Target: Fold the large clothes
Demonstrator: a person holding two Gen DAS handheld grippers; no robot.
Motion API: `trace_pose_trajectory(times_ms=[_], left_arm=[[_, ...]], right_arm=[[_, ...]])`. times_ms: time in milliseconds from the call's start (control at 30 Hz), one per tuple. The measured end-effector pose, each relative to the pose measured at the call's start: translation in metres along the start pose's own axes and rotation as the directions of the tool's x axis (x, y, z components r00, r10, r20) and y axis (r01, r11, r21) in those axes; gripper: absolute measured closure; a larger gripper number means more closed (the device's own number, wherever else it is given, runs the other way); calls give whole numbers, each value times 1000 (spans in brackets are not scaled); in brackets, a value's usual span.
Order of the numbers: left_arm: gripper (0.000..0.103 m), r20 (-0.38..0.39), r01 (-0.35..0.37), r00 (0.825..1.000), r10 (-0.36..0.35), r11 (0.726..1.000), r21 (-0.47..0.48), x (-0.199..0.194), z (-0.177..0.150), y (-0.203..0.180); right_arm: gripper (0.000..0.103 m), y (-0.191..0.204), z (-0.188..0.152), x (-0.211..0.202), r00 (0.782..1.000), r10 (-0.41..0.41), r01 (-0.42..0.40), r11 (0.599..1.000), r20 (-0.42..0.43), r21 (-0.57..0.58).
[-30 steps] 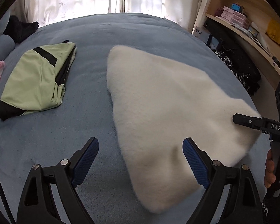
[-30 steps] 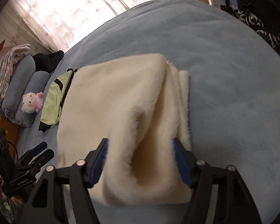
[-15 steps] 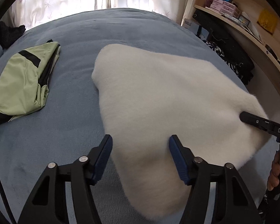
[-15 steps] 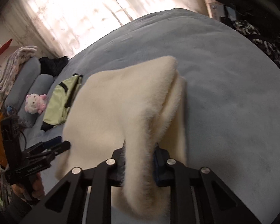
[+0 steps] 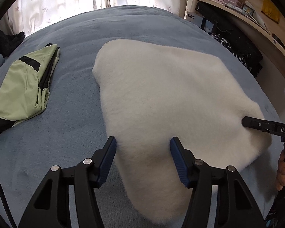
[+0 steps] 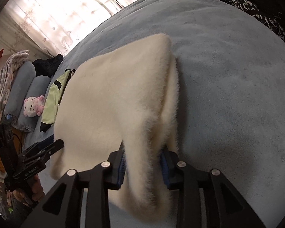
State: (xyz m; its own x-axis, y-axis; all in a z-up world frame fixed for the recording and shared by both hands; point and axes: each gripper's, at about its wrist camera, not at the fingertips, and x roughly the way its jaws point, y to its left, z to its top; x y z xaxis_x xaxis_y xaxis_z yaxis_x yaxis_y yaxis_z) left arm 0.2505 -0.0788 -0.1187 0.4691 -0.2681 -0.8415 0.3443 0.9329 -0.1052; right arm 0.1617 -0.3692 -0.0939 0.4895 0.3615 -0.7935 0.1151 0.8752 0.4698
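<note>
I pinch the near edge of the cream fleece garment (image 5: 161, 98) in both my left tongs (image 5: 142, 152) and my right tongs (image 6: 143, 161), whose jaws have just eased slightly, so I can lift it evenly for a fold.

We see a cream fleece garment (image 5: 167, 98), thick, fluffy and matt, lying on a blue bedspread (image 5: 70, 125) of short, soft, matt pile. The green top (image 5: 22, 89) beside it is thin, smooth cloth with a slight sheen. The left gripper (image 5: 142, 152) is matt black plastic with ribbed blue rubbery pads (image 5: 177, 160) and small shiny metal rivets. The shelf (image 5: 256, 30) looks like pale, smooth wood.
</note>
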Motion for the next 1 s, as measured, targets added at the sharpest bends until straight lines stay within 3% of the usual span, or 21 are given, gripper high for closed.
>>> trace_pose_trajectory(times_ms=[100, 200, 467, 567, 700, 767, 833, 933, 1000], left_arm=[[42, 2, 17, 1000, -17, 1000, -3, -3, 4, 1], [30, 26, 19, 999, -19, 1000, -11, -7, 16, 5], [29, -13, 67, 998, -68, 995, -75, 18, 62, 32], [29, -37, 78, 996, -82, 990, -120, 37, 82, 47], [29, -42, 94, 994, -102, 983, -161, 55, 100, 58], [32, -41, 94, 994, -102, 981, -171, 61, 106, 60], [47, -30, 101, 994, -109, 978, -180, 63, 110, 62], [56, 7, 71, 997, -71, 983, -169, 62, 111, 63], [56, 19, 69, 998, -67, 981, -181, 66, 108, 66]], right_arm=[[65, -1, 6, 0, 999, 36, -35, 999, -1, 37], [60, -4, 17, 2, 997, 75, -75, 994, 0, 78], [51, -21, 70, 29, 991, 124, -116, 983, -48, 143], [50, -32, 93, 41, 994, 97, -89, 983, -44, 160], [51, -43, 118, 61, 991, 131, -122, 973, -33, 195], [67, -35, 126, 68, 995, 99, -96, 985, -19, 142], [78, -20, 131, 69, 999, 41, -40, 997, -8, 59], [81, -3, 137, 53, 995, 69, -65, 997, 72, -48], [81, -12, 140, 66, 998, 31, -30, 999, 46, -26]])
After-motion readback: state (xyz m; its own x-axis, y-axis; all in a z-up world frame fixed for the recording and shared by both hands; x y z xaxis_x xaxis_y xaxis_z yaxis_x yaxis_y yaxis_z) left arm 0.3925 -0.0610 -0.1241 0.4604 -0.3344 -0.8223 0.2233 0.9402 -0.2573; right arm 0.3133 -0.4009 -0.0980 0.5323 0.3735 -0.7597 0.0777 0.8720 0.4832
